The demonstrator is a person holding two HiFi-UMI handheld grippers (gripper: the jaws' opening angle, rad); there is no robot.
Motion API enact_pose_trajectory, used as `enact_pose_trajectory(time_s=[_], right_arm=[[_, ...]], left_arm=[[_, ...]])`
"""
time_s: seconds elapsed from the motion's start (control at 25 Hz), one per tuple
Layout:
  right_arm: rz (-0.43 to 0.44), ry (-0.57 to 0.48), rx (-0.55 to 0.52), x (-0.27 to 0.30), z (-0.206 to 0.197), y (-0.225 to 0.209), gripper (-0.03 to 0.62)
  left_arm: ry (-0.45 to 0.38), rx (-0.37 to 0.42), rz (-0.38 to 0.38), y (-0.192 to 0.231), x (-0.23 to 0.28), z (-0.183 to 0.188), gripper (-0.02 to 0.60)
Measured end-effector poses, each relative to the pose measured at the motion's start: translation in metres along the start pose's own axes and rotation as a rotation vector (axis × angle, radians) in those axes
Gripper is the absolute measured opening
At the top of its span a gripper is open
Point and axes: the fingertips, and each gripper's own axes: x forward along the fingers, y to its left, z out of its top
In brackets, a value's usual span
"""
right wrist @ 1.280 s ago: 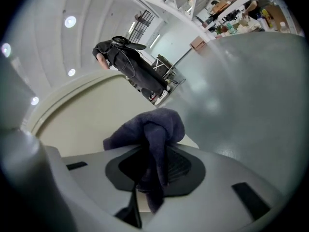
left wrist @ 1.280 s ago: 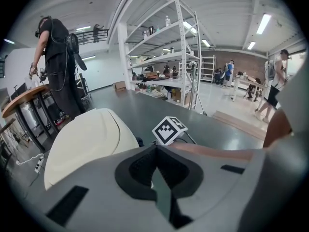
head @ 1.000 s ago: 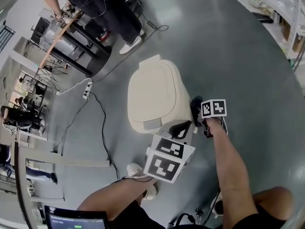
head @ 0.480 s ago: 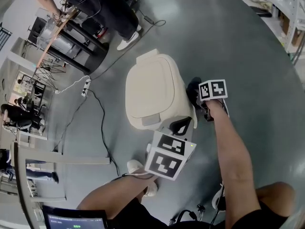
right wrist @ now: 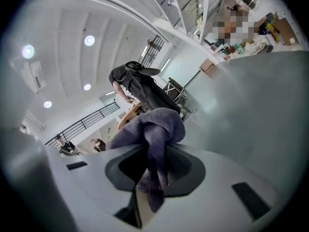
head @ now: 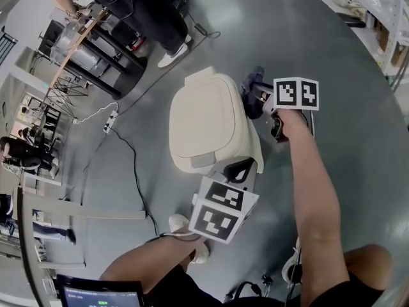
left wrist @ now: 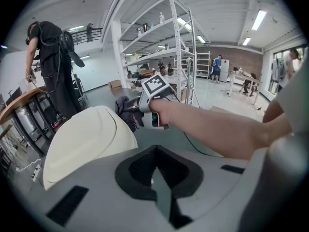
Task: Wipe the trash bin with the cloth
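The cream trash bin (head: 208,123) stands on the grey floor with its lid down; in the left gripper view its lid (left wrist: 87,139) fills the left. My right gripper (head: 261,96) is shut on a dark purple cloth (head: 251,85), held at the bin's upper right edge near the lid. In the right gripper view the cloth (right wrist: 154,129) bunches out between the jaws of the right gripper (right wrist: 152,151). My left gripper (head: 241,169) hovers by the bin's near right corner, shut with nothing in it (left wrist: 155,151). From there the right gripper (left wrist: 145,103) and the cloth (left wrist: 124,108) show beside the lid.
A person in black (head: 137,8) stands past the bin beside a wooden table (head: 77,40). A power strip (head: 110,120) and a black cable (head: 137,171) lie on the floor to the left. Shelving (head: 377,11) lines the far right. My shoe (head: 182,226) is near the bin.
My right gripper has carried the cloth up and away along the bin's right side, from low on the side to the lid's far right edge. The left gripper has barely moved.
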Motion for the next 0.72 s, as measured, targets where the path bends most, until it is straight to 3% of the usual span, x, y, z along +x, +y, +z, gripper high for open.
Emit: enact_pose_trajectory(time_s=[0.2, 0.36, 0.52, 0.72], right_arm=[[-0.051, 0.128, 0.056, 0.022, -0.055, -0.037, 0.081], [-0.164, 0.224, 0.059, 0.032, -0.104, -0.079, 0.081], [-0.25, 0.254, 0.099, 0.037, -0.144, -0.112, 0.081], [-0.294, 0.259, 0.143, 0.034, -0.184, -0.145, 0.081]], left_arm=[[-0.006, 0.003, -0.002, 0.002, 0.0, 0.002, -0.003], [-0.002, 0.008, -0.013, 0.002, 0.001, 0.001, -0.003], [-0.004, 0.016, -0.031, -0.001, -0.001, -0.001, -0.003], [0.006, 0.013, -0.054, -0.01, -0.002, -0.01, -0.003]])
